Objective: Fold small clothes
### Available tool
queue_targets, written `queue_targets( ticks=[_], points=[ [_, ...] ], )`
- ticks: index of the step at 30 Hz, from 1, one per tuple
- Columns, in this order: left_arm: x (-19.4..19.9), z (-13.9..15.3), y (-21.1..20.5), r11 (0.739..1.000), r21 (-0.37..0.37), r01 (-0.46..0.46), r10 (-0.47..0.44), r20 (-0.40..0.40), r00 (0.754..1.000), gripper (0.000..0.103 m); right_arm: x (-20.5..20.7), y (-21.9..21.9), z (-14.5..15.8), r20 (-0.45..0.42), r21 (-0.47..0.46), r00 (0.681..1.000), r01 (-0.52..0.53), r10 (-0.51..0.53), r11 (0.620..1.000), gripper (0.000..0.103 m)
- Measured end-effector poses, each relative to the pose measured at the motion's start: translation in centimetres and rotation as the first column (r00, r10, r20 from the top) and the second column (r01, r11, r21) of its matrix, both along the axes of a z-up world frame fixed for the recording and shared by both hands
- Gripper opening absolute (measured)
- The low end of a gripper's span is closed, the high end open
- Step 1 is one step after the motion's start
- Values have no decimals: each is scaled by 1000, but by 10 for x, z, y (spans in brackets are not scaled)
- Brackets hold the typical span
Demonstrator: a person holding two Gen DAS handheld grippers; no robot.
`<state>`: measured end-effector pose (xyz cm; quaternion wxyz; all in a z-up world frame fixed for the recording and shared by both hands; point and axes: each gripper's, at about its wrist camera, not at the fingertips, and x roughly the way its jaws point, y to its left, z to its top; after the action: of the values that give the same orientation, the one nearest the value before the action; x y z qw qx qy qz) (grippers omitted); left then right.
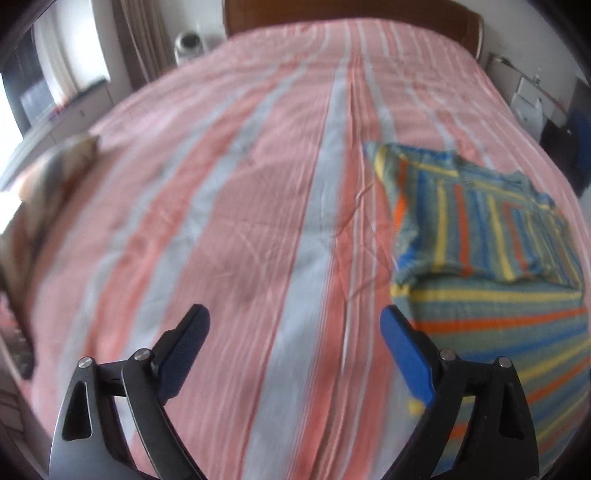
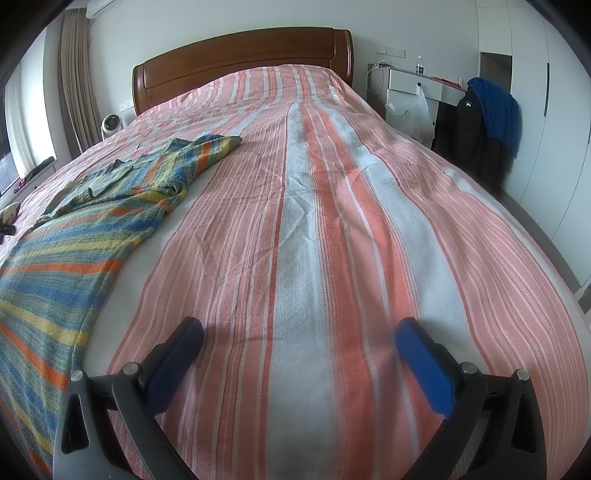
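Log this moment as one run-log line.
step: fold striped shirt | left gripper: open, empty | right gripper: open, empty | shirt: on bedspread, partly folded

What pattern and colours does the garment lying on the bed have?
The garment has stripes of blue, yellow, orange and greenish grey; the right wrist view shows it sharpest.

Bedroom interior. A bed [image 2: 332, 221] with a pink, orange and white striped cover fills the scene; a curved wooden headboard [image 2: 240, 59] stands at its far end against a white wall [image 2: 221, 22]. Far left: beige curtains [image 2: 75, 85], a bright window [image 2: 11, 122] and a small white fan [image 2: 110, 125]. Far right: a white desk [image 2: 413, 83], a chair draped with dark and blue garments [image 2: 484, 122], white wardrobe doors [image 2: 546, 129].
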<state>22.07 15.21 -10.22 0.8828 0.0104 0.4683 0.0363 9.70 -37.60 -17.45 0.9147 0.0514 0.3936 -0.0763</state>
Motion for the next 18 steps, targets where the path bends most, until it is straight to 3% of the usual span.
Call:
queue_targets(
  ticks=[6, 18],
  points=[
    [-30, 24, -18, 996, 87, 5, -12, 87, 996, 97, 0, 0, 0, -1, -2, 1000, 0, 0, 1000, 103],
    [-51, 32, -34, 991, 132, 11, -26, 116, 993, 97, 0, 0, -1, -1, -3, 1000, 0, 0, 1000, 103]
  ],
)
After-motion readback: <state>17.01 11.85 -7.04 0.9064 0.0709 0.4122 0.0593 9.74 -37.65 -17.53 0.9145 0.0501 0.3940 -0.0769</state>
